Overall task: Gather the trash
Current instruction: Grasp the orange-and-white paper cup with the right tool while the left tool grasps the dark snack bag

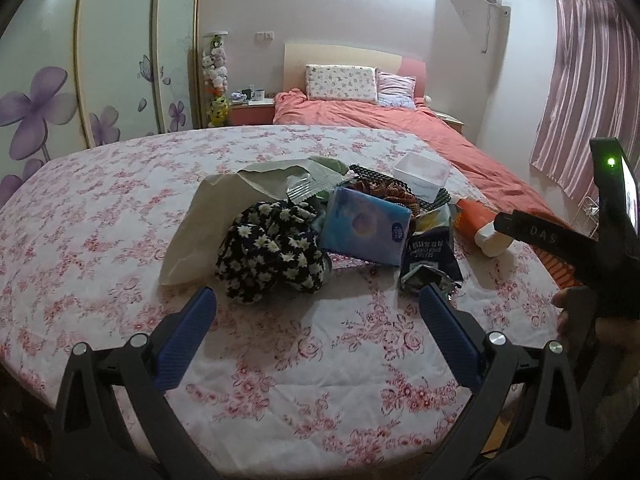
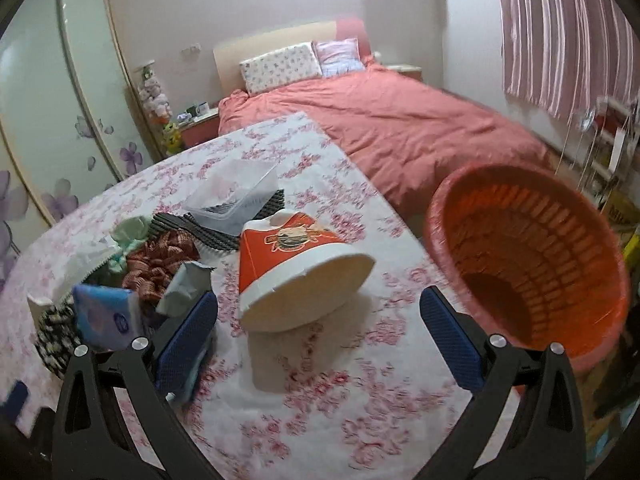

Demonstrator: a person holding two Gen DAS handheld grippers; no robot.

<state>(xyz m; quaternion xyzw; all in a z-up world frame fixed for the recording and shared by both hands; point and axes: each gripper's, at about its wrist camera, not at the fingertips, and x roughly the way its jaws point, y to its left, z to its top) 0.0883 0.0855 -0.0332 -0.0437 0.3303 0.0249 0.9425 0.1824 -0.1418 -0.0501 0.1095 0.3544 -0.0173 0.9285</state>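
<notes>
Clutter sits bunched toward the middle of the floral-covered table point(image 1: 120, 240), and I read it from my left camera going left to right: a beige paper bag point(image 1: 200, 224) lying flat, a black daisy-print cloth point(image 1: 272, 252) bundled on its near edge, a blue tissue pack point(image 1: 364, 228) leaning against that cloth, then a dark snack wrapper point(image 1: 430, 256) crumpled nearest the table's front edge. Behind those, a black studded mat point(image 1: 380, 178) carries a clear plastic container point(image 1: 420, 172). Farther right, close to the table's right edge, an orange paper cup point(image 1: 480, 224) lies on its side. My left gripper point(image 1: 318, 320) hovers over bare cloth in front of the pile, jaws spread wide with nothing between them; the right blue pad sits just in front of the snack wrapper. From my right camera, the right gripper point(image 2: 318, 322) is also spread wide and holding nothing, and the orange paper cup point(image 2: 296, 268) lies just ahead of it, its open white rim turned toward the camera, between the two fingers' lines but not touched. Beyond the table's right edge, an orange slatted basket point(image 2: 532, 256) stands tilted, its mouth facing the camera.
</notes>
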